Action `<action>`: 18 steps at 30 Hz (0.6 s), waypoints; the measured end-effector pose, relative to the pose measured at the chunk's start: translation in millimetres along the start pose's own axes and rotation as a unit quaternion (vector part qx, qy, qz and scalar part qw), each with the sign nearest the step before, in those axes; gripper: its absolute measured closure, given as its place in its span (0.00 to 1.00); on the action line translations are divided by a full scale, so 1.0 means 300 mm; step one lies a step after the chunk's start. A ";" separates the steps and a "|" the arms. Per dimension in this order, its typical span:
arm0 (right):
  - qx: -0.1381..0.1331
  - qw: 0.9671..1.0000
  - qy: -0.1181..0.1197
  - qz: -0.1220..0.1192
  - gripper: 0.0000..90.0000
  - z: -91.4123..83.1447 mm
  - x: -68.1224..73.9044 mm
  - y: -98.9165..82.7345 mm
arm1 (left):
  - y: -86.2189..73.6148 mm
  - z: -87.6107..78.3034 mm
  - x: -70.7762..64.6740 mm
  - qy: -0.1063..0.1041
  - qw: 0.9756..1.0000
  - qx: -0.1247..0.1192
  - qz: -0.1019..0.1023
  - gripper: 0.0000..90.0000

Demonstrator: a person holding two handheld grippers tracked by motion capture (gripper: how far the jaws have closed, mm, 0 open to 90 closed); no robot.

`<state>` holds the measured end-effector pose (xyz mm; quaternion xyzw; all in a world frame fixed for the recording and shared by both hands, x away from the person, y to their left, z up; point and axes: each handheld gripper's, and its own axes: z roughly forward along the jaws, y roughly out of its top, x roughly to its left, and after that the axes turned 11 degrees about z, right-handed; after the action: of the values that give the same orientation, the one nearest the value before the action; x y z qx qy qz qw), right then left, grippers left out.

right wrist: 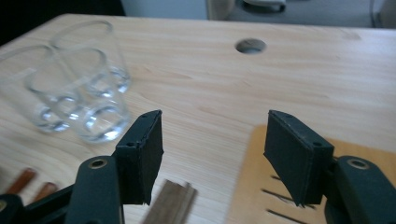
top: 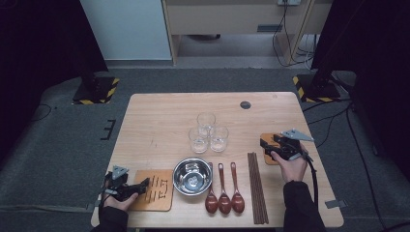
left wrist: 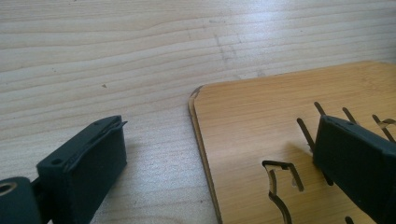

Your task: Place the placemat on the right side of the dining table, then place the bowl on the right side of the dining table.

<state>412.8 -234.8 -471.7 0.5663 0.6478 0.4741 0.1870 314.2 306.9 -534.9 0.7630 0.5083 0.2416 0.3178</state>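
Note:
Near the table's front left corner, my left gripper rests low with its jaws open. In the left gripper view, the left gripper straddles the rounded corner of a slotted wooden coaster, one jaw over the bare table and one over the wood; the pads do not press on it. That coaster lies left of a steel bowl. My right gripper hovers open over the left edge of a second wooden coaster at the right. The right gripper has nothing between its jaws.
Three clear glasses stand clustered mid-table. Three brown spoons lie right of the bowl, then a bundle of dark chopsticks. A round hole sits near the table's far edge.

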 end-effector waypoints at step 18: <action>0.007 0.991 0.132 -0.006 0.37 -0.033 0.168 0.056 | 0.000 0.000 0.001 -0.001 1.000 0.000 0.001 0.02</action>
<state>399.7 -194.3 -438.3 0.4959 0.6737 0.5389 0.0985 314.4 307.1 -534.9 0.7638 0.5073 0.2412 0.3179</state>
